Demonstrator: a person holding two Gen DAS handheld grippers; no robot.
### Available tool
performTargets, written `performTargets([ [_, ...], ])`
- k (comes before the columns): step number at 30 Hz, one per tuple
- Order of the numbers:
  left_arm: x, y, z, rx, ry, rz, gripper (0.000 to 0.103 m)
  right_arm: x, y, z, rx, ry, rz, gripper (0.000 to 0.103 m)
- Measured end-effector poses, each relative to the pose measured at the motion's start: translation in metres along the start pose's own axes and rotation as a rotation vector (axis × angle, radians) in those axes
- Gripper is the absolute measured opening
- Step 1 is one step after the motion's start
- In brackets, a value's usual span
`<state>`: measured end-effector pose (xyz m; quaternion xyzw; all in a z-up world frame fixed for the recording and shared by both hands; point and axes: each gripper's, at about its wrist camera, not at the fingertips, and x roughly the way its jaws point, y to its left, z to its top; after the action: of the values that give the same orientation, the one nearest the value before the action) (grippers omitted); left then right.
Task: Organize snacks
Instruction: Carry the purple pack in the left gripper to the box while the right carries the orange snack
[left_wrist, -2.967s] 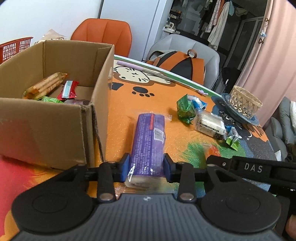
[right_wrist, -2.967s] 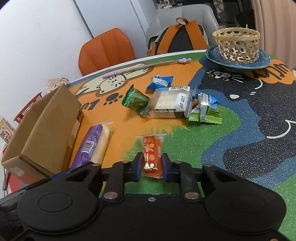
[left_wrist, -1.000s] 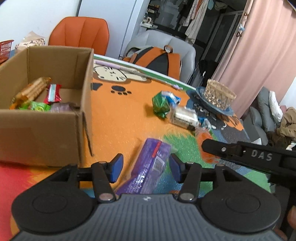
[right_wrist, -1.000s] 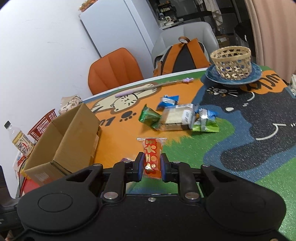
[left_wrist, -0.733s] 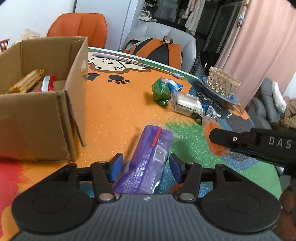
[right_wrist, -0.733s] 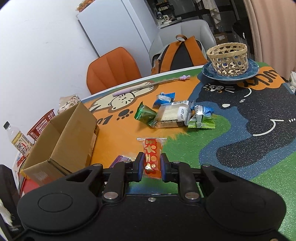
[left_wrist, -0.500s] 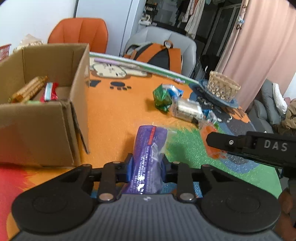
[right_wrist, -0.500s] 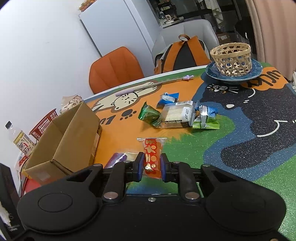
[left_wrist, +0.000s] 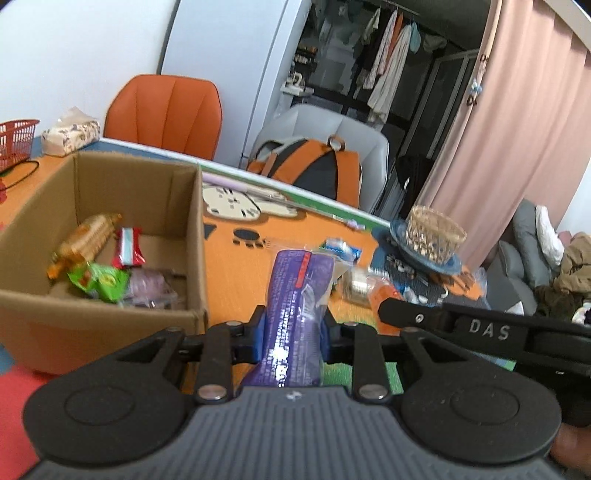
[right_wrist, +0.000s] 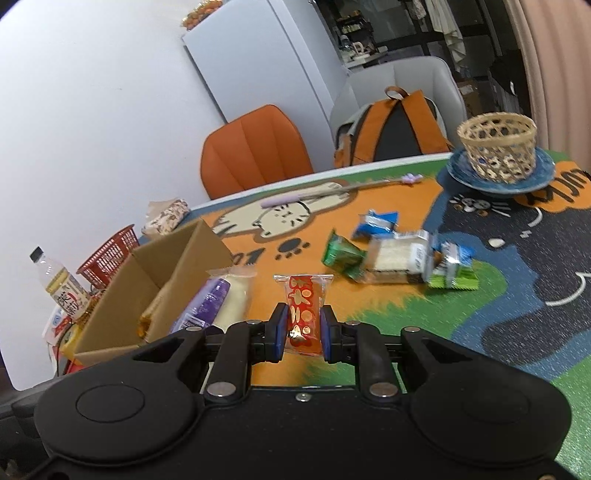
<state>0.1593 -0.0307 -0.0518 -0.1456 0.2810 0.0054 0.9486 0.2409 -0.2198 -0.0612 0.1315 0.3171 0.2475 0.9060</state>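
Your left gripper (left_wrist: 291, 328) clamped on purple packet (left_wrist: 299, 291), long axis straight ahead. Cardboard box (left_wrist: 110, 325) open, just left of it; your left hand nearer. Right gripper (right_wrist: 303, 328) pinching red snack (right_wrist: 303, 314), box further left.

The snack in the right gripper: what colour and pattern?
Red with gold shapes; right wrist view.
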Motion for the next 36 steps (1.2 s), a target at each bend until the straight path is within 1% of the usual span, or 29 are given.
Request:
performTargets([
  [5, -0.014, 0.008, 0.016, -0.012, -0.04, 0.0, 0.027, 0.002, 0.015, 0.008, -0.017, -0.02, 0.028, 0.02],
  [18, -0.039, 0.048, 0.048, -0.079, -0.129, 0.056, 0.027, 0.013, 0.052, 0.021, -0.055, -0.043, 0.099, 0.02],
  [28, -0.048, 0.092, 0.063, -0.147, -0.16, 0.119, 0.027, 0.03, 0.081, 0.029, -0.091, -0.035, 0.136, 0.02],
  [36, -0.041, 0.12, 0.074, -0.191, -0.162, 0.142, 0.027, 0.046, 0.101, 0.03, -0.117, -0.016, 0.155, 0.02],
])
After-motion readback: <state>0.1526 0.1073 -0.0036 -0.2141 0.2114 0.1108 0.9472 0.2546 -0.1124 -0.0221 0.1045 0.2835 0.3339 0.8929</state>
